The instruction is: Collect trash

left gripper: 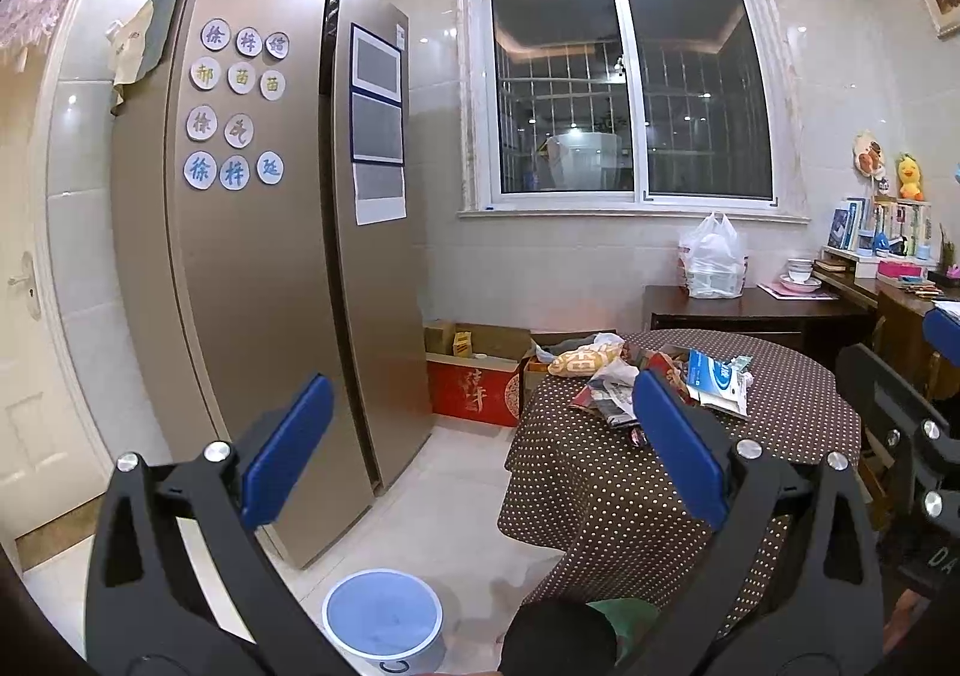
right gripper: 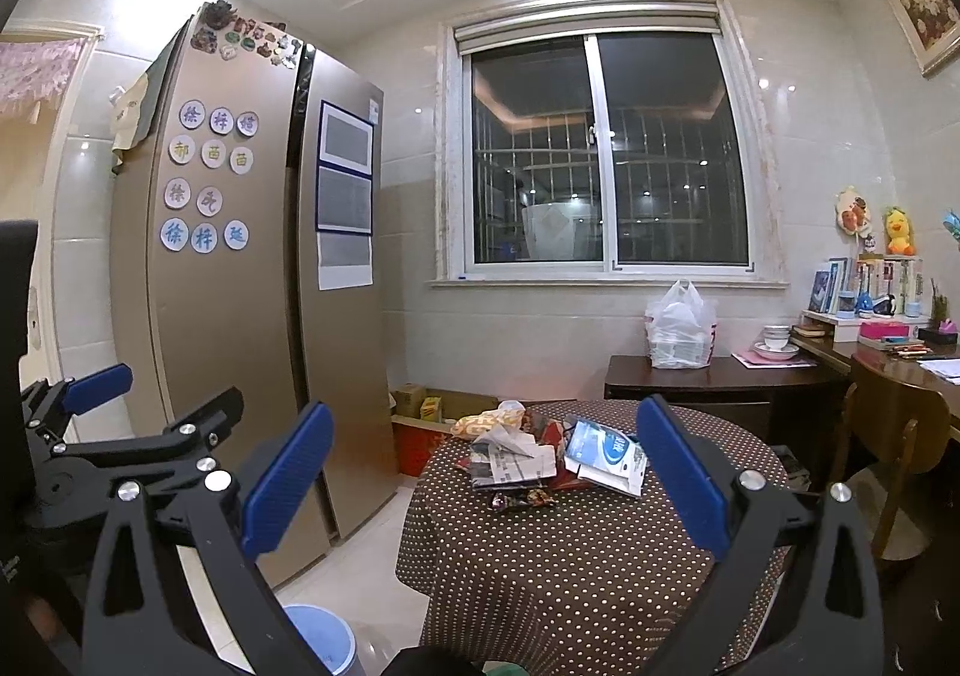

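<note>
Nothing had been collected yet, as far as I could judge: my left claw [left gripper: 480, 454] was spread wide with nothing between its blue pads, and my right claw [right gripper: 486, 472] was released and just as bare. Both hung in the air short of the round table [right gripper: 576, 550] with its brown polka-dot cloth, well apart from anything on it. The trash lay heaped toward the far side of that table: a crumpled newspaper [right gripper: 513, 457], a blue-and-white wrapper [right gripper: 606, 457] just beside it on the right, a dark candy wrapper [right gripper: 519, 499] nearer to me, and a yellowish patterned bag [left gripper: 582, 361] at the back of the pile. The bin [left gripper: 383, 622], lined in pale blue, stood on the floor below my left claw, between the refrigerator [left gripper: 252, 256] and the table; what I could see of its inside looked empty. So every piece remained to be picked up and dropped in.
</note>
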The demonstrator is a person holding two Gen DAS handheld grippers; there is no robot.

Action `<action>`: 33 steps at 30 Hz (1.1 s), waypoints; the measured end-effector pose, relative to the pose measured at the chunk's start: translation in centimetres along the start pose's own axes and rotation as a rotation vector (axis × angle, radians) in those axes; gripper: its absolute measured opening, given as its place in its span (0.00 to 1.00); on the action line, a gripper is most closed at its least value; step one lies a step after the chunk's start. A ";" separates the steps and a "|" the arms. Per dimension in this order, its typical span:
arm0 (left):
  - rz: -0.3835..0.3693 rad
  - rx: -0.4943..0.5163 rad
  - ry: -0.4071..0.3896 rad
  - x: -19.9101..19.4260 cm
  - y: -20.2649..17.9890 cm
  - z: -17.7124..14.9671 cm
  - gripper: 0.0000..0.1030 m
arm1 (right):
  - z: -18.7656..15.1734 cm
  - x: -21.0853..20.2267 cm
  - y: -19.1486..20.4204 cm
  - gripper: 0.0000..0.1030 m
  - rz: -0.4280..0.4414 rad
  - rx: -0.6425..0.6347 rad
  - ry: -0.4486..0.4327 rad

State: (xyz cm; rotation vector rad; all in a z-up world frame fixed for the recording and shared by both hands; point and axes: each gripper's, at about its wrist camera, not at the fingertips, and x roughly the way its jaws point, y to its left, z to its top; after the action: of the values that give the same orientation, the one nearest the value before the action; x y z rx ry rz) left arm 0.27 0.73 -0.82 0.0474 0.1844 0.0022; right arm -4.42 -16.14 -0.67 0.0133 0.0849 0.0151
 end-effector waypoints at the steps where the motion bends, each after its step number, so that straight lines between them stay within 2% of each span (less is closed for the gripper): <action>1: 0.000 -0.001 0.003 0.0 0.1 0.0 0.95 | 0.0 0.1 0.1 0.96 0.004 -0.003 0.003; 20: 0.004 -0.015 0.007 0.1 0.8 0.4 0.95 | 0.0 0.4 1.5 0.96 0.061 -0.022 0.001; 33: 0.005 -0.019 0.006 0.3 1.2 0.5 0.95 | 0.1 0.4 1.8 0.96 0.061 -0.030 -0.007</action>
State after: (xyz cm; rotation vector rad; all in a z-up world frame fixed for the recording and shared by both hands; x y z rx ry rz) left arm 0.64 1.87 -0.35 0.0288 0.1907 0.0090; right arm -4.05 -14.37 -0.62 -0.0136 0.0769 0.0769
